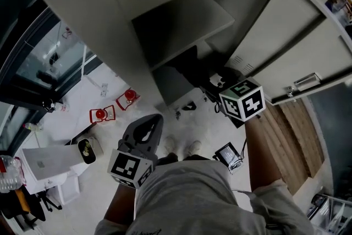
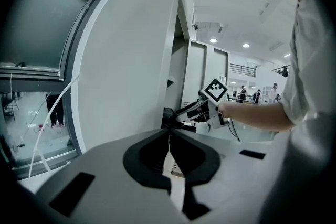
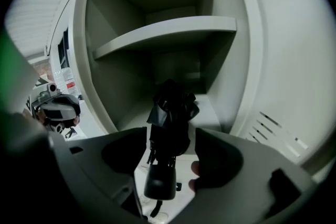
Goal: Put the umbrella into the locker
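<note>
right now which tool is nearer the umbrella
Right. The umbrella sits between the right tool's open jaws, below the shelf inside the locker. The left tool, shut, is outside the locker, beside its side wall.

The locker (image 3: 247, 60) is divided by a shelf (image 3: 168, 31). Below it, the umbrella (image 3: 170, 113) is laid on the compartment floor (image 3: 209, 108), handle outward. On the room floor (image 1: 110, 91), two red objects (image 1: 103, 114) are seen.

Black umbrella (image 3: 169, 113), cloth and handle alike. Pale grey-white locker (image 3: 173, 29), darker in its shaded inside. The right gripper (image 3: 170, 136) is grey, its cube (image 1: 242, 100) patterned in black and white squares. In the head view, two red objects (image 1: 103, 114) sit at left on white floor (image 1: 77, 102), and wood-grain brown boards (image 1: 291, 135) lie at right.
</note>
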Action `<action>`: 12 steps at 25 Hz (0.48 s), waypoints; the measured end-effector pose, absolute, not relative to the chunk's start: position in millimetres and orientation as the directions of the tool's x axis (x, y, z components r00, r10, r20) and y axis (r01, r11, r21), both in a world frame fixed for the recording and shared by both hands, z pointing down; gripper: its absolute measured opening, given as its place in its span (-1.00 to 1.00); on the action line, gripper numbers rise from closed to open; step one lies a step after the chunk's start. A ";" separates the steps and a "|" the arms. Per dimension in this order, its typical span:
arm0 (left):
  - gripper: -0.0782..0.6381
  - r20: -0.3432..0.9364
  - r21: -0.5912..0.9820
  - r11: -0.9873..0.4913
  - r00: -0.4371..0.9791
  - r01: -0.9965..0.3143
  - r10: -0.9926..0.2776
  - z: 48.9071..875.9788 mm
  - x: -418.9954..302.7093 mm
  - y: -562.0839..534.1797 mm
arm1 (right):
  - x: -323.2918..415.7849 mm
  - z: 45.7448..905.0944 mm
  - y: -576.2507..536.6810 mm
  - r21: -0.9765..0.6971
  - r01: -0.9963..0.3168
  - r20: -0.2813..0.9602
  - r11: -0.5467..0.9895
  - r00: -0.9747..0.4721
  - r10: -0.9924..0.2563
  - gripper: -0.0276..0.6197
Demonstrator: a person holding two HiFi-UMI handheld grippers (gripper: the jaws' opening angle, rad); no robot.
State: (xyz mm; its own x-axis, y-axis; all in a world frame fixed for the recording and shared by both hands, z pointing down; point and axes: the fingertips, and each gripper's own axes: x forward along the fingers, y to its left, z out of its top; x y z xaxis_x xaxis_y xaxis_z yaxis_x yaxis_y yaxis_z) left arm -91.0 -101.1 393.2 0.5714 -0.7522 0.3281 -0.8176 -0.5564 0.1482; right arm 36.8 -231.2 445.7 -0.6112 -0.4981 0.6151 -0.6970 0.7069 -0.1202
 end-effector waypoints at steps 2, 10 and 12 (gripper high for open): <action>-0.73 0.327 0.148 -0.568 0.582 -0.810 -0.745 393.2 -85.4 -101.4 | 41.3 442.9 -227.5 -0.130 -0.703 0.605 0.699 -0.615 -0.506 -0.09; -0.73 0.323 0.147 -0.608 0.618 -0.780 -0.716 392.1 -66.7 -98.7 | 59.6 438.0 -206.7 -0.137 -0.734 0.579 0.665 -0.604 -0.548 -0.09; -0.73 0.319 0.145 -0.616 0.626 -0.774 -0.711 390.8 -62.3 -98.0 | 64.4 442.9 -198.5 -0.140 -0.735 0.590 0.663 -0.600 -0.541 -0.09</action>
State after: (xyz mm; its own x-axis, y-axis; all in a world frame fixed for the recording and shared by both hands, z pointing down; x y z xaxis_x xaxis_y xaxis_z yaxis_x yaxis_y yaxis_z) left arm -62.3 -98.0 390.8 0.6259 -0.7115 0.3195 -0.7743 -0.6160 0.1449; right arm 64.4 -198.5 442.9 -0.5999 -0.5409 0.5895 -0.7354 0.6630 -0.1399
